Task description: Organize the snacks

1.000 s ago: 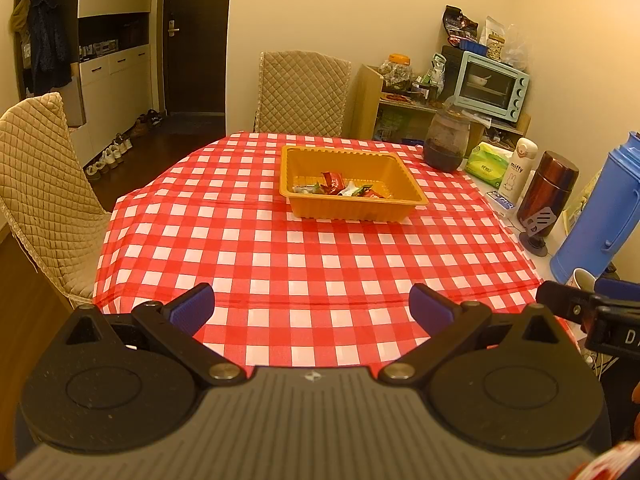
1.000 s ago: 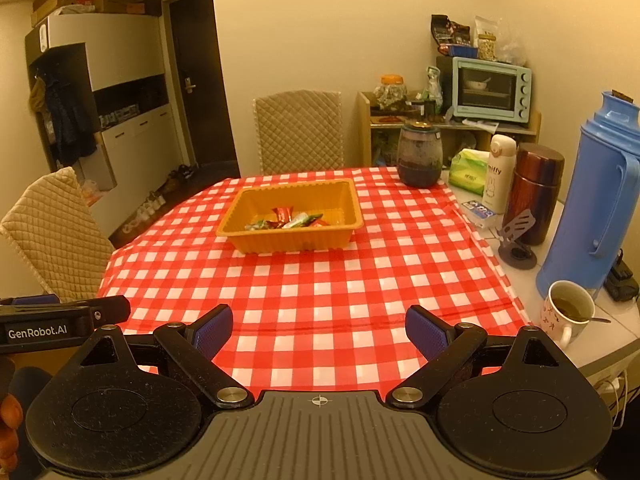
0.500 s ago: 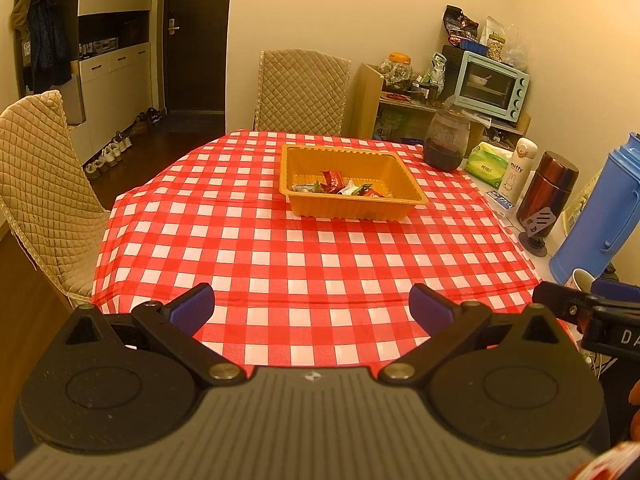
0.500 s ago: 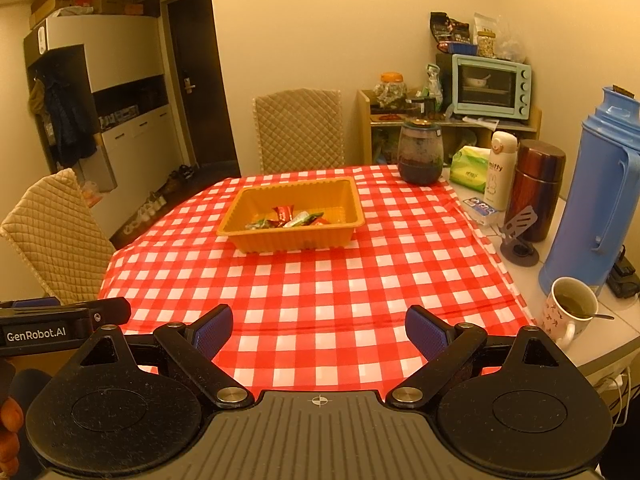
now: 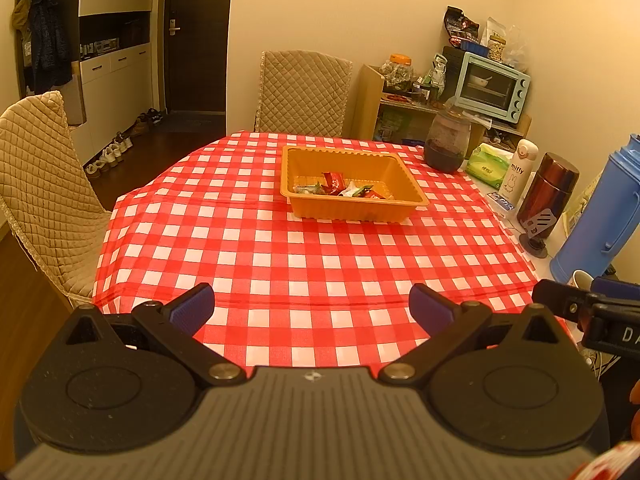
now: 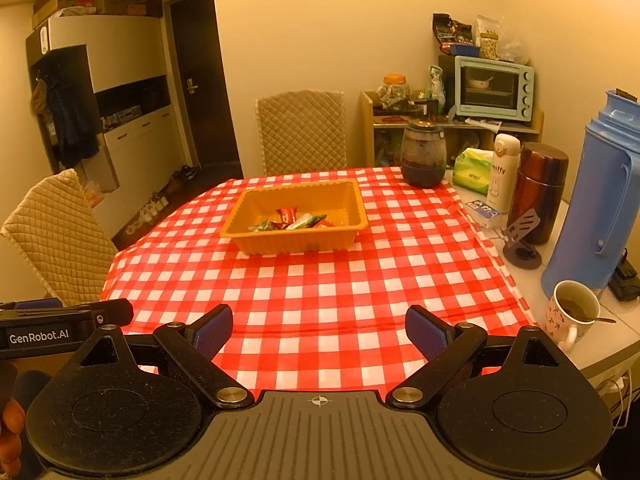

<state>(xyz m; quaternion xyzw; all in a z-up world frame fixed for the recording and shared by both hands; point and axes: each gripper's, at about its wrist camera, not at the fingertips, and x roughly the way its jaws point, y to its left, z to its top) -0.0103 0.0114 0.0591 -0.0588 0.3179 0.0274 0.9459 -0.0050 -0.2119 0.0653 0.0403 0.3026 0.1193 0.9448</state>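
Note:
An orange plastic tray (image 5: 412, 200) (image 6: 296, 242) sits on the far half of the red-checked table (image 5: 280, 264) (image 6: 320, 292). Several wrapped snacks (image 5: 340, 190) (image 6: 294, 219) lie in a loose pile inside it. My left gripper (image 5: 312, 310) hovers over the near table edge, open, with nothing between its blue pads. My right gripper (image 6: 319, 326) hangs beside it at the same edge, also open and empty. Both stand well short of the tray. The side of the right gripper (image 5: 592, 312) shows in the left wrist view, and the left gripper's side (image 6: 60, 322) in the right wrist view.
Along the right edge stand a dark glass jar (image 6: 423, 156), a tissue pack (image 6: 474, 170), a white bottle (image 6: 504, 172), a brown flask (image 6: 540, 192), a blue thermos jug (image 6: 600, 208) and a cup of tea (image 6: 572, 312). Quilted chairs (image 5: 300, 92) (image 5: 44, 192) stand at the far and left sides.

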